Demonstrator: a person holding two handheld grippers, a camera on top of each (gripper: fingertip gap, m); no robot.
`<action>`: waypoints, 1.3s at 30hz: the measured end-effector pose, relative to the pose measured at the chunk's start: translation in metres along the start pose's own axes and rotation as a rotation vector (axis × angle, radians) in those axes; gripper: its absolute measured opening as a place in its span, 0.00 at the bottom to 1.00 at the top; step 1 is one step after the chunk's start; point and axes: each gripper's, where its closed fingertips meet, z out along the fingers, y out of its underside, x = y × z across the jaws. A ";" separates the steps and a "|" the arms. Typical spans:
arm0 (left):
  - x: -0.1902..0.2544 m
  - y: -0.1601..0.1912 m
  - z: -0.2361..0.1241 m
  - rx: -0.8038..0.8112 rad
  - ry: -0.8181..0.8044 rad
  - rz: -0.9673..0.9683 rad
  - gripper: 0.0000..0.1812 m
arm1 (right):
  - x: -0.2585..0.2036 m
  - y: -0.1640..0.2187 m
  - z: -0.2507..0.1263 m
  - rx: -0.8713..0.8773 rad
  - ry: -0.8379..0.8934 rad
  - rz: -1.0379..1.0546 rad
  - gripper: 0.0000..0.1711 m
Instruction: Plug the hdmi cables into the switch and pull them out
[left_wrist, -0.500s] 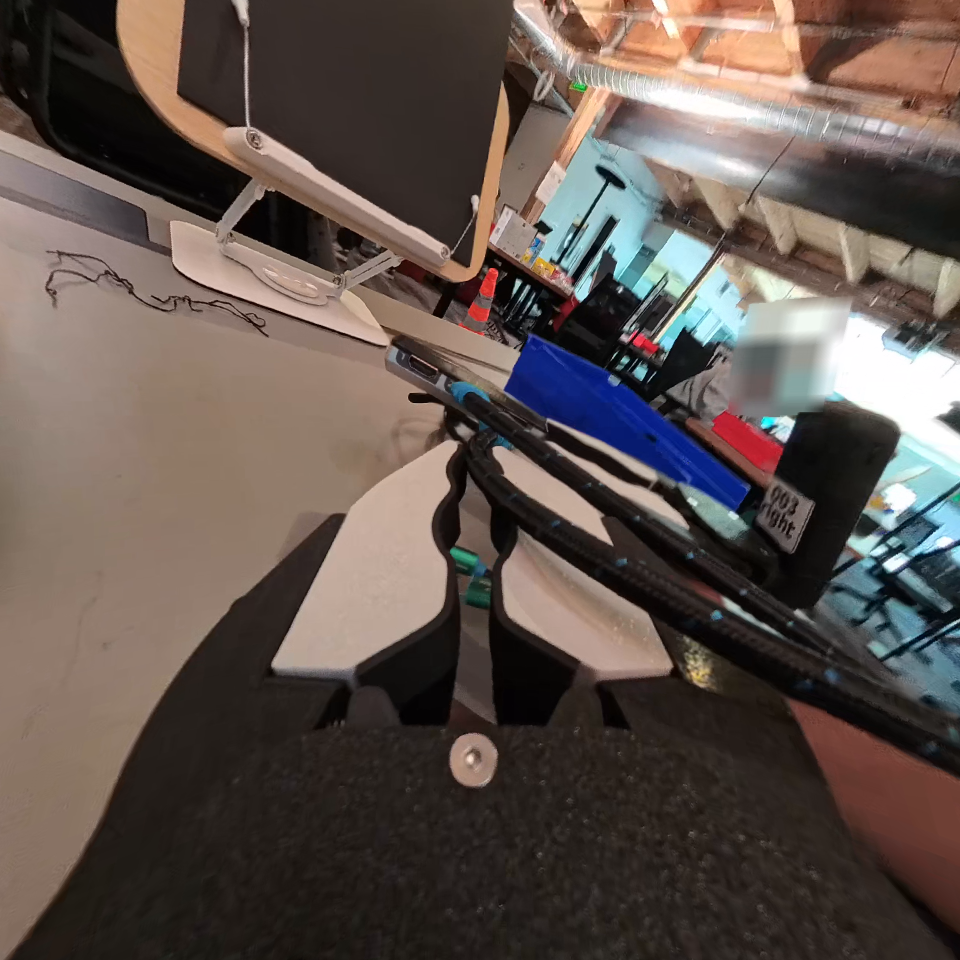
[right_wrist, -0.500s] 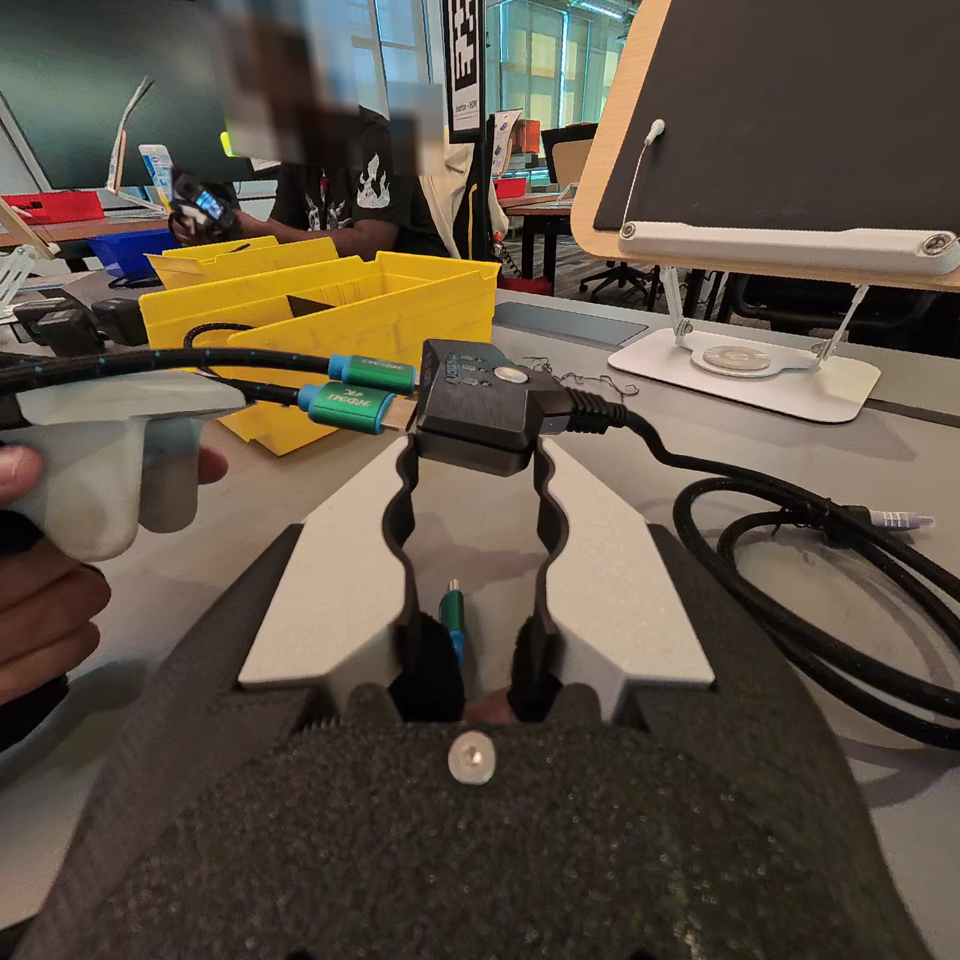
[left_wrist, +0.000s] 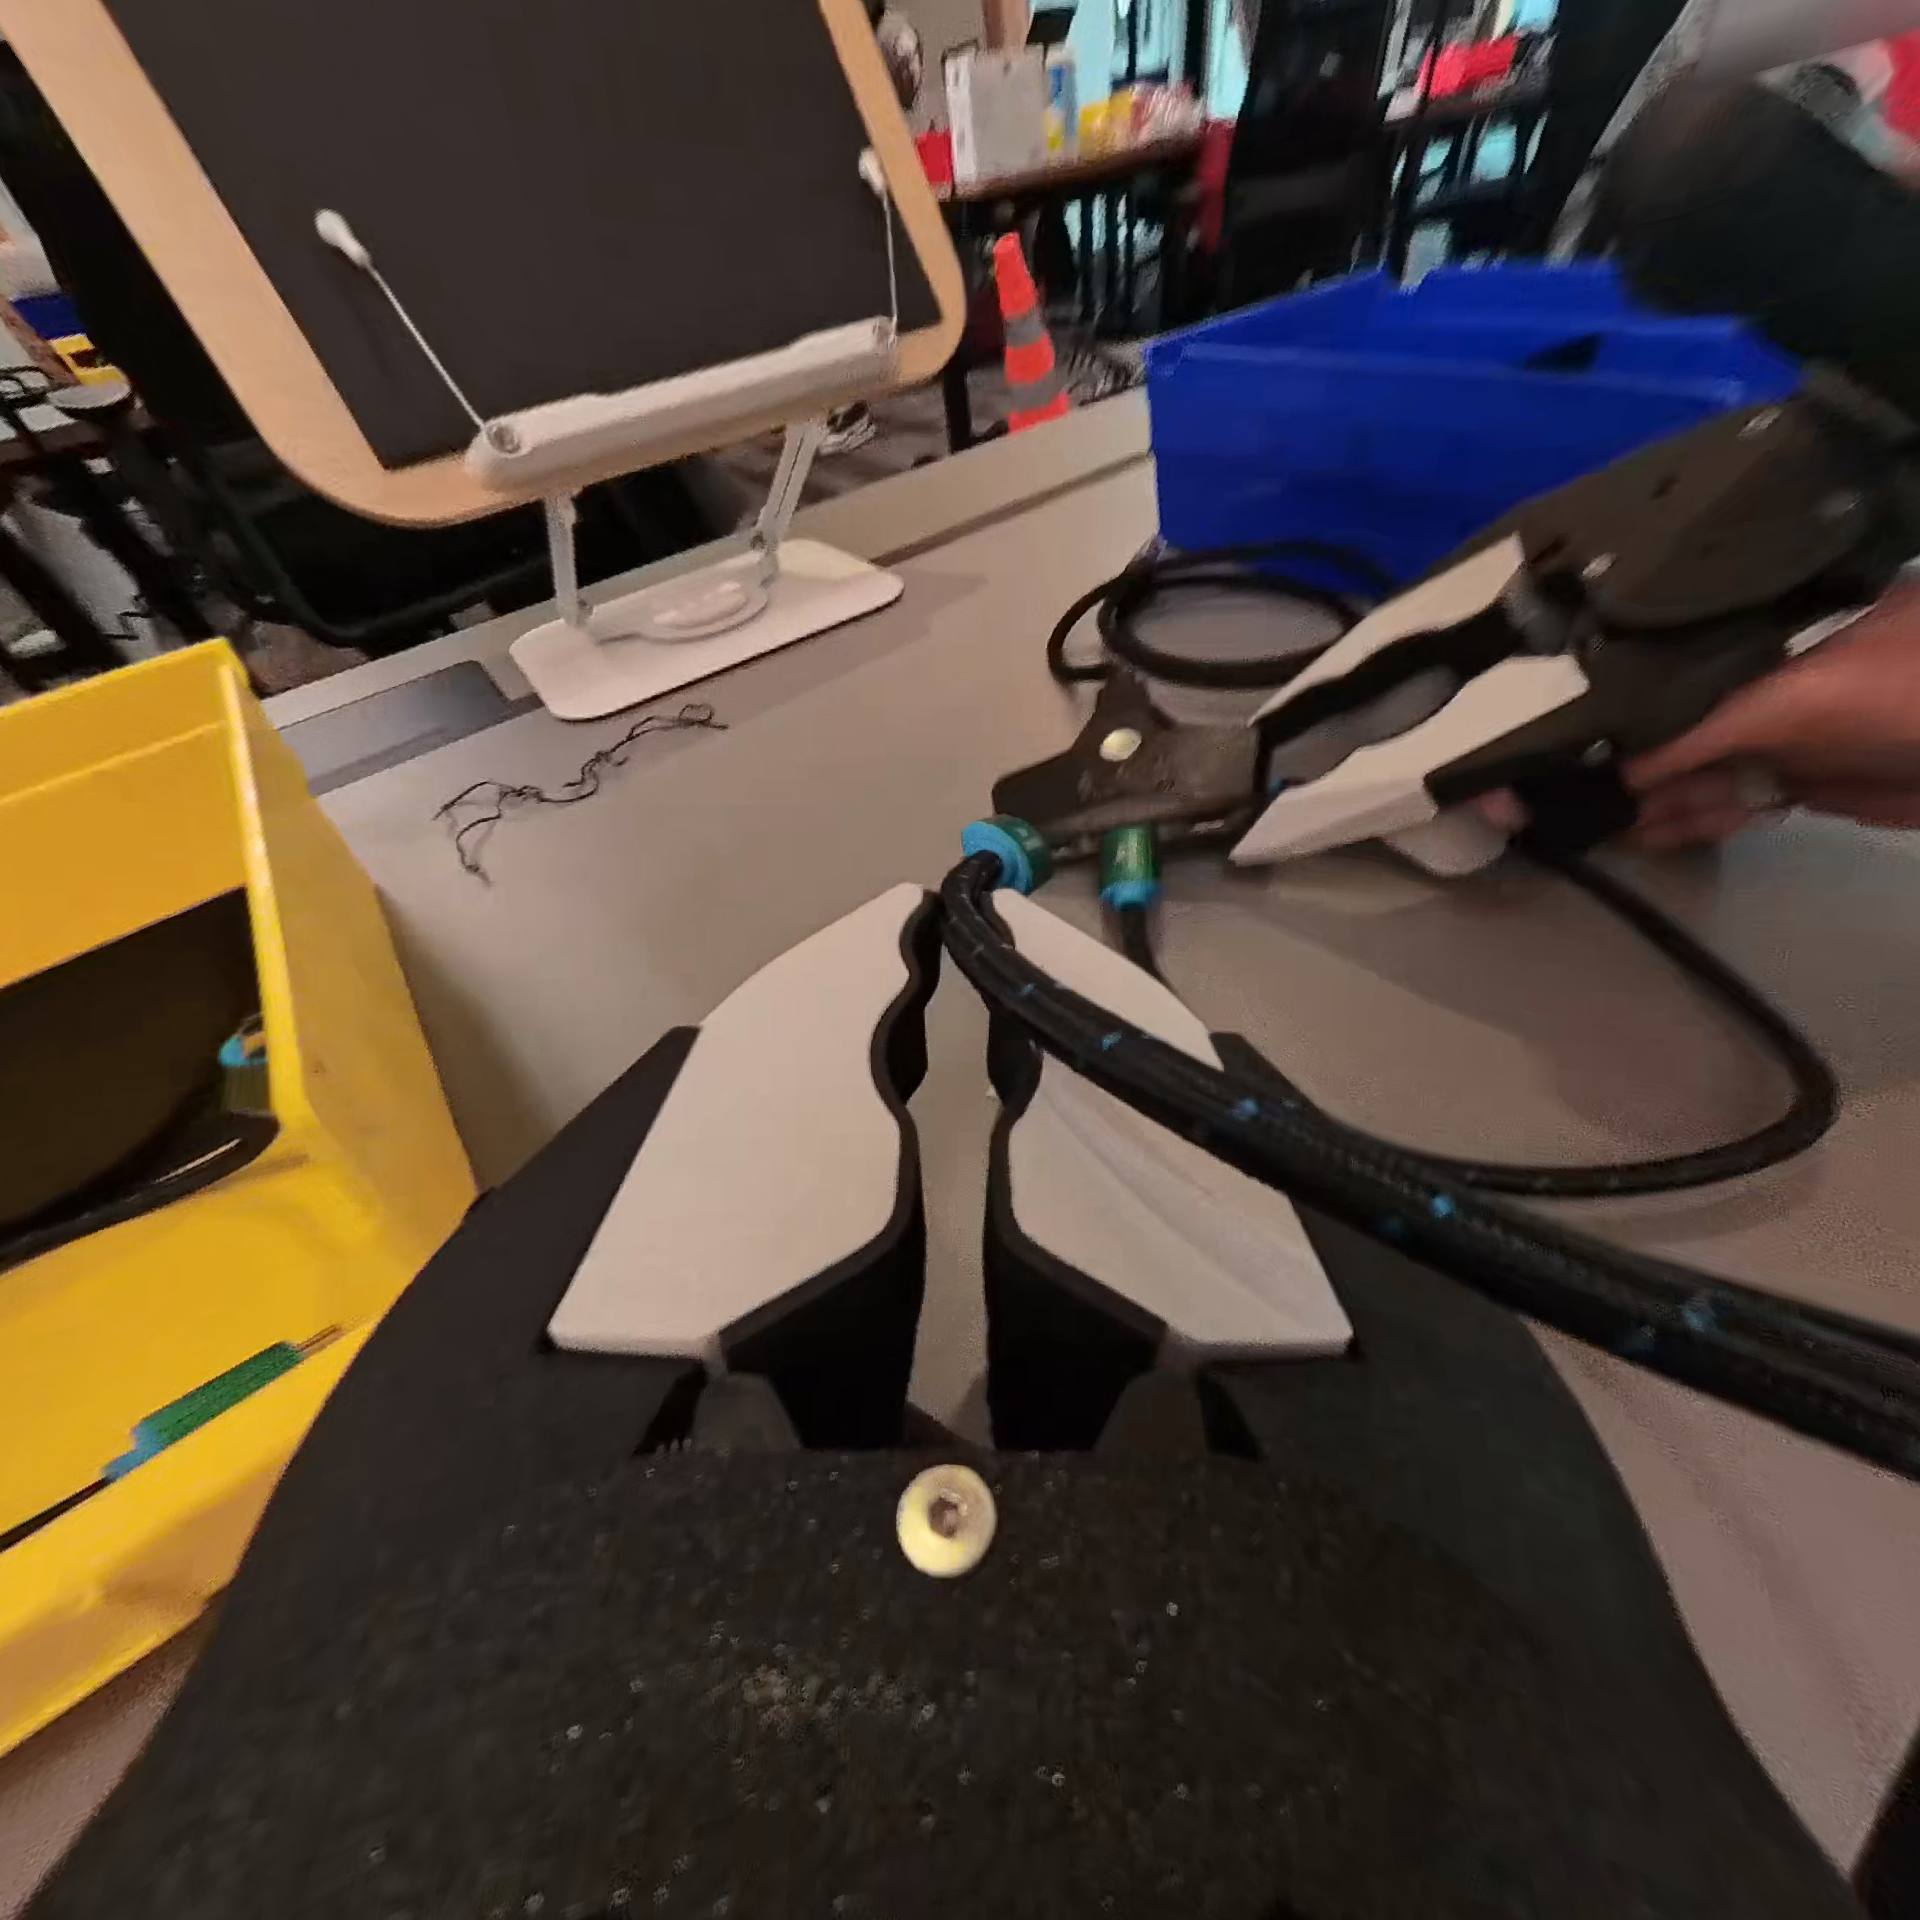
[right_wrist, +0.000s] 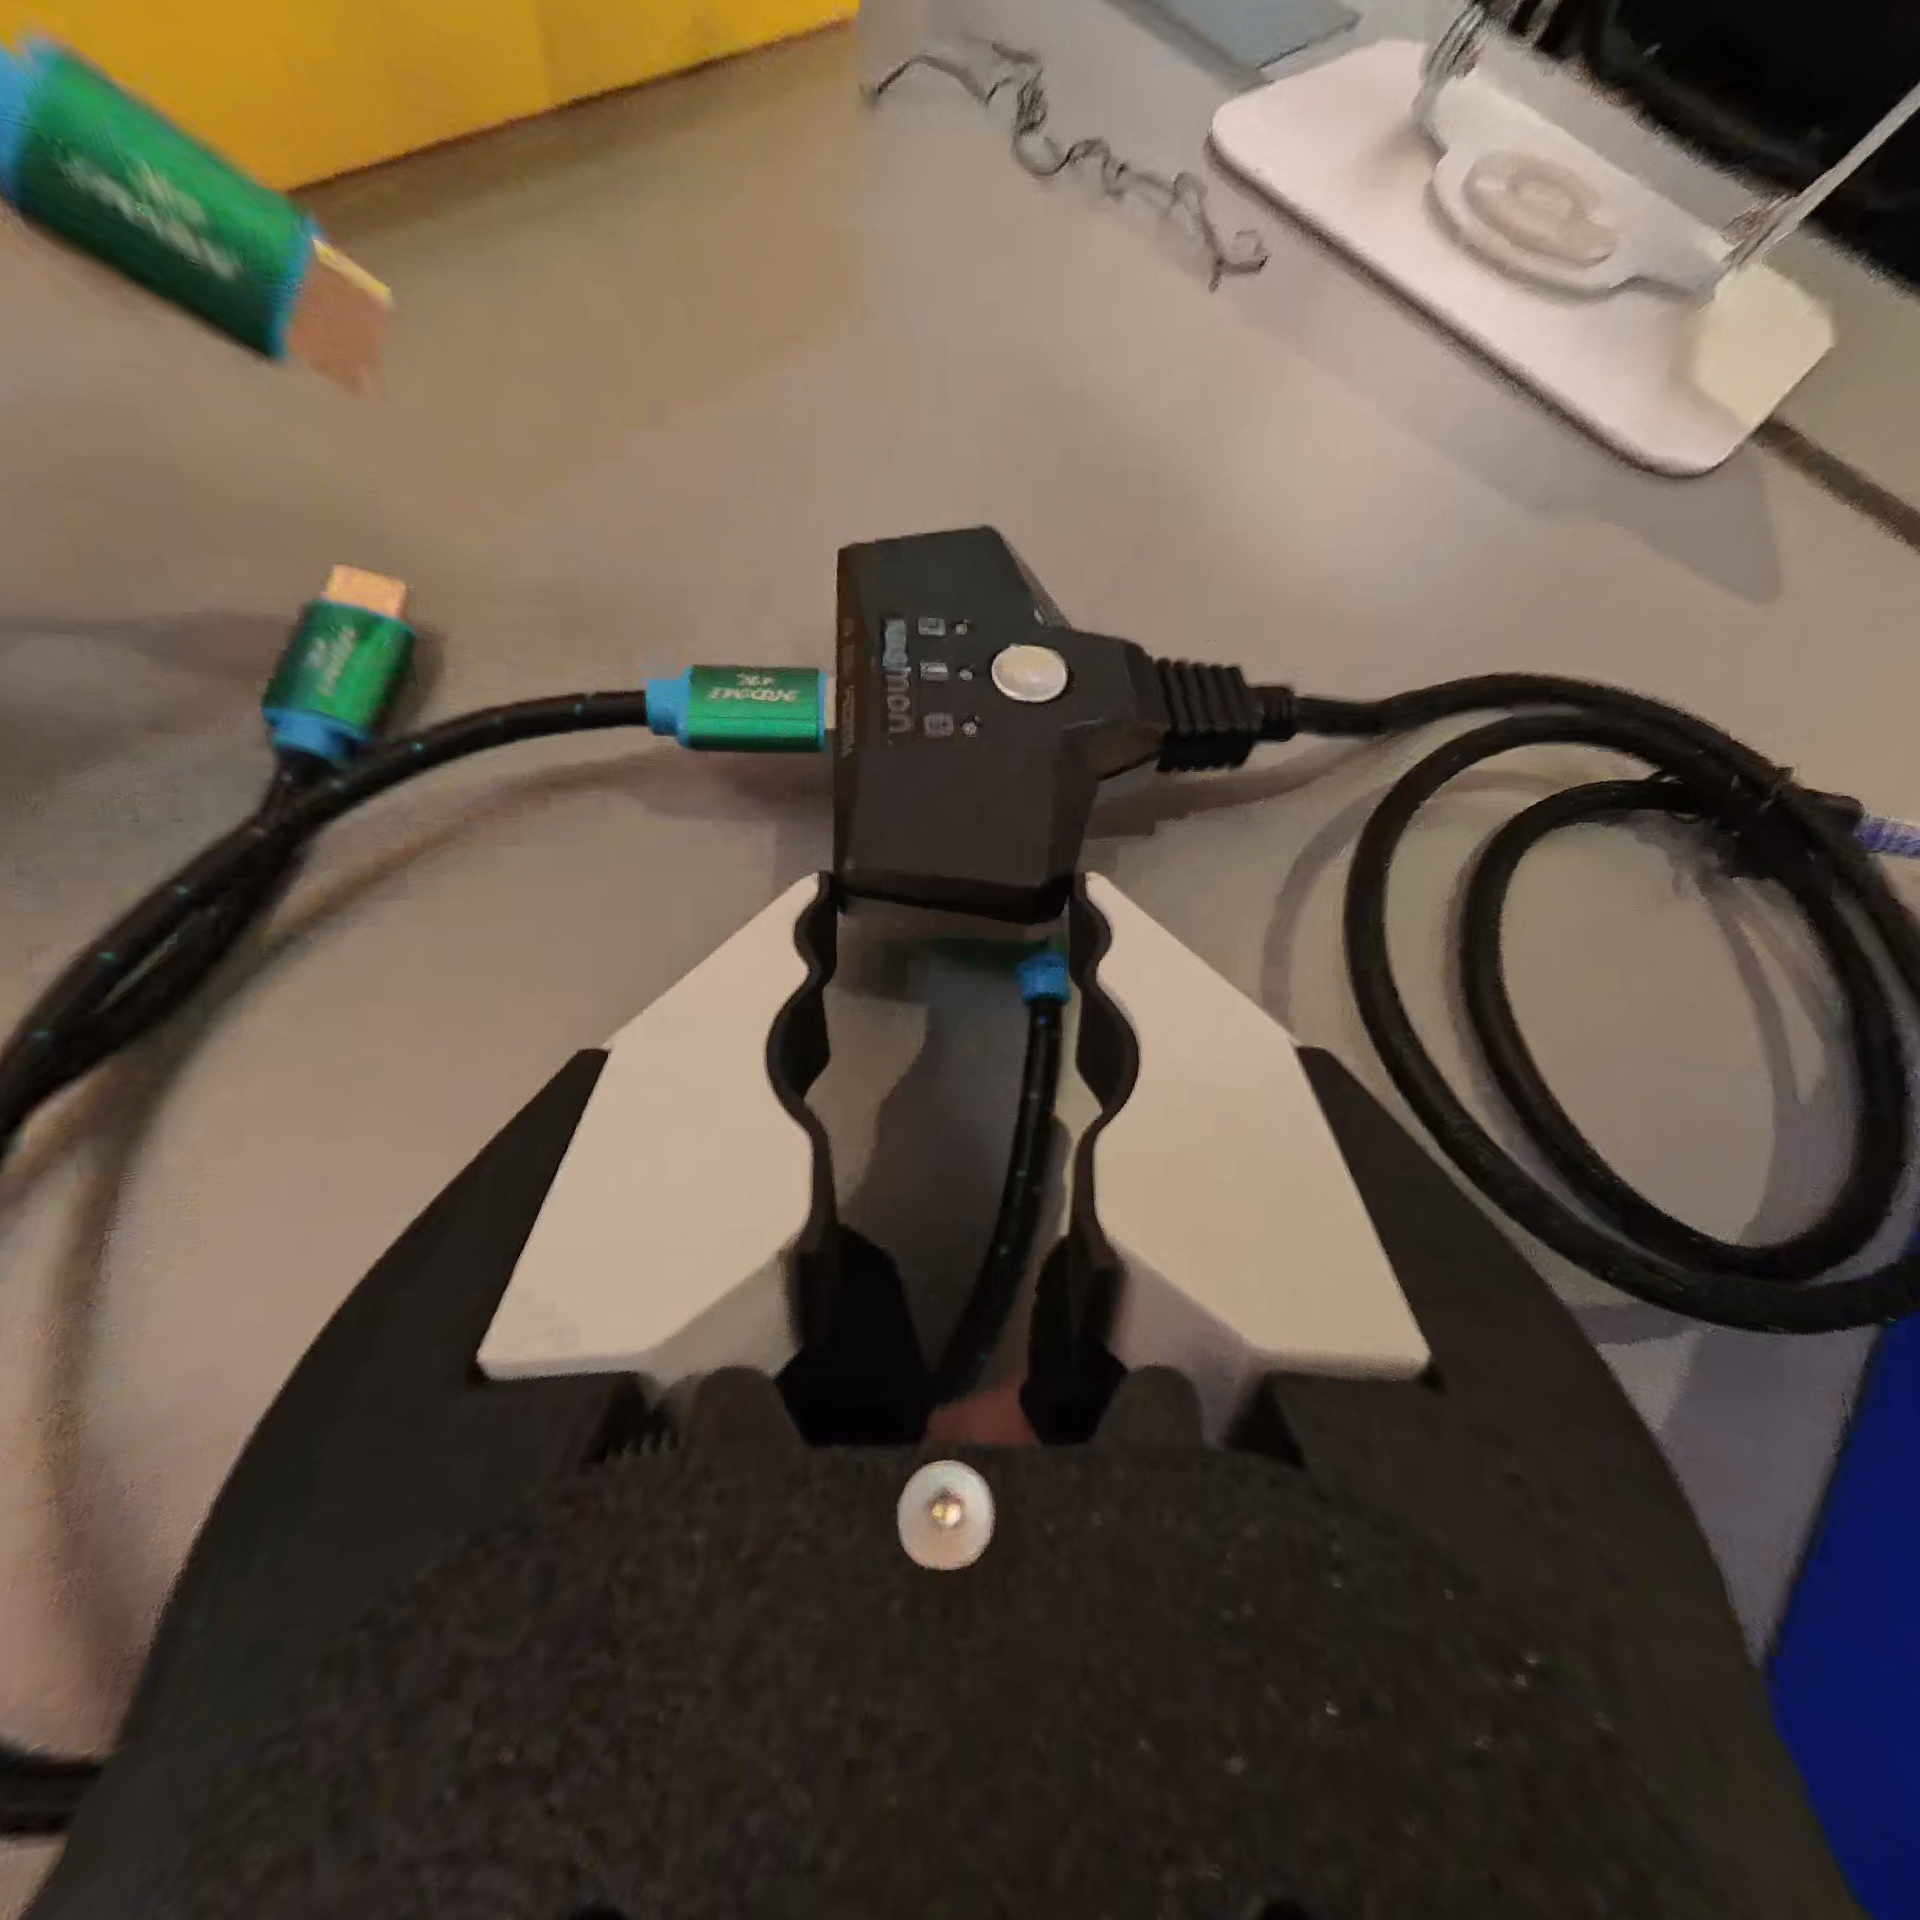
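My right gripper (right_wrist: 956, 894) is shut on the black HDMI switch (right_wrist: 966, 727) and holds it low over the grey table. One green HDMI plug (right_wrist: 743, 707) sits in the switch's left side. A second green plug (right_wrist: 343, 665) lies loose on the table. A third plug (right_wrist: 156, 239), blurred, hangs free in the air at top left. My left gripper (left_wrist: 951, 914) is shut on that plug's black braided cable (left_wrist: 1299, 1132), just behind its plug (left_wrist: 1003, 847). The left wrist view shows the right gripper (left_wrist: 1252, 790) with the switch (left_wrist: 1122, 758). Another cable (right_wrist: 1029, 1122) runs between the right fingers.
Yellow bins (left_wrist: 156, 1039) stand at the left and a blue bin (left_wrist: 1403, 416) at the back right. A tablet-like board on a white stand (left_wrist: 707, 613) is at the back. Black thread (left_wrist: 582, 779) lies before it. The switch's own black cable (right_wrist: 1558, 1039) coils at the right. Spacing between my two grippers at the tips: around 20 centimetres.
One green plug has come out of the switch and moved away to the left with my left gripper. My right gripper has lowered the switch toward the table.
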 end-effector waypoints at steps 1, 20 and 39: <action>0.000 -0.003 -0.001 0.019 0.013 -0.037 0.03 | -0.003 0.003 0.000 -0.018 -0.032 0.025 0.28; 0.049 -0.039 -0.012 0.216 0.266 -0.138 0.05 | -0.090 -0.102 -0.078 0.364 -0.980 0.723 0.08; 0.062 -0.019 -0.005 0.064 0.171 0.134 0.03 | -0.059 -0.071 -0.061 0.243 -0.790 0.481 0.20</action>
